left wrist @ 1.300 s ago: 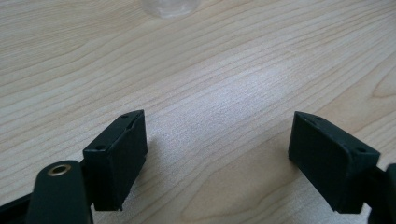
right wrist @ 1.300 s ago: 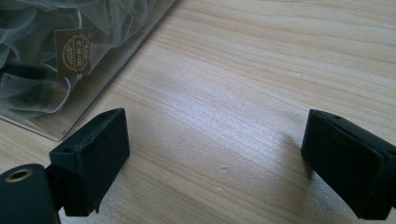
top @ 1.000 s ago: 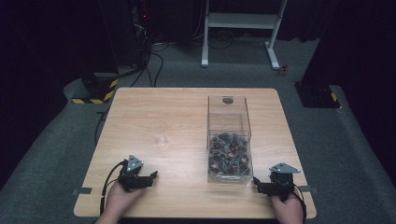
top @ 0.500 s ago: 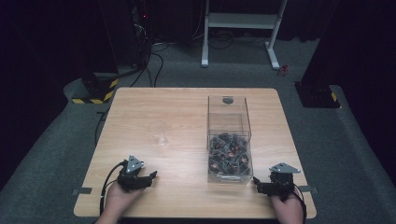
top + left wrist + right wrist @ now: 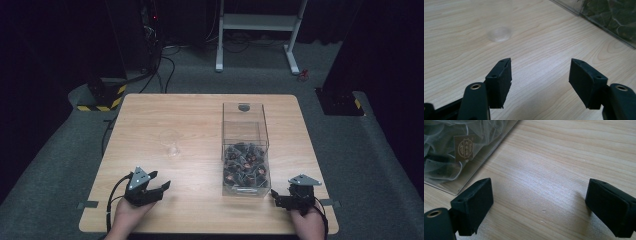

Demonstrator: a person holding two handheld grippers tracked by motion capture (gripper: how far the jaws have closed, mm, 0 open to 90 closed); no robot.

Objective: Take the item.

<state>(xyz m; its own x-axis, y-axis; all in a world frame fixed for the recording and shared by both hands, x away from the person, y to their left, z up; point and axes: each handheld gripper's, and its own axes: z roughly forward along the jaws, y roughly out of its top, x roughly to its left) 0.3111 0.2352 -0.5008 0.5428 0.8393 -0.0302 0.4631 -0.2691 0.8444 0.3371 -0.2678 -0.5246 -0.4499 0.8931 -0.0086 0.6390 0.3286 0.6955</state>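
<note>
A clear glass cup [image 5: 172, 145] stands on the wooden table [image 5: 200, 115] left of centre; its round base [image 5: 499, 33] shows ahead in the left gripper view. A tall clear box [image 5: 245, 150], its bottom piled with dark mesh sachets [image 5: 245, 165], stands right of centre. My left gripper [image 5: 161, 181] rests near the front left edge, pointing toward the box. Its jaws [image 5: 540, 62] are open, have just been closing a little, and have nothing between them. My right gripper [image 5: 276, 197] lies by the box's front right corner, open wide [image 5: 540, 182] over bare wood.
The box's wall [image 5: 604, 22] crosses the upper right of the left gripper view. In the right gripper view a sachet with a gold label [image 5: 464, 147] presses against the box wall. Beyond the table are a white stand [image 5: 260, 30] and cables on a dark floor.
</note>
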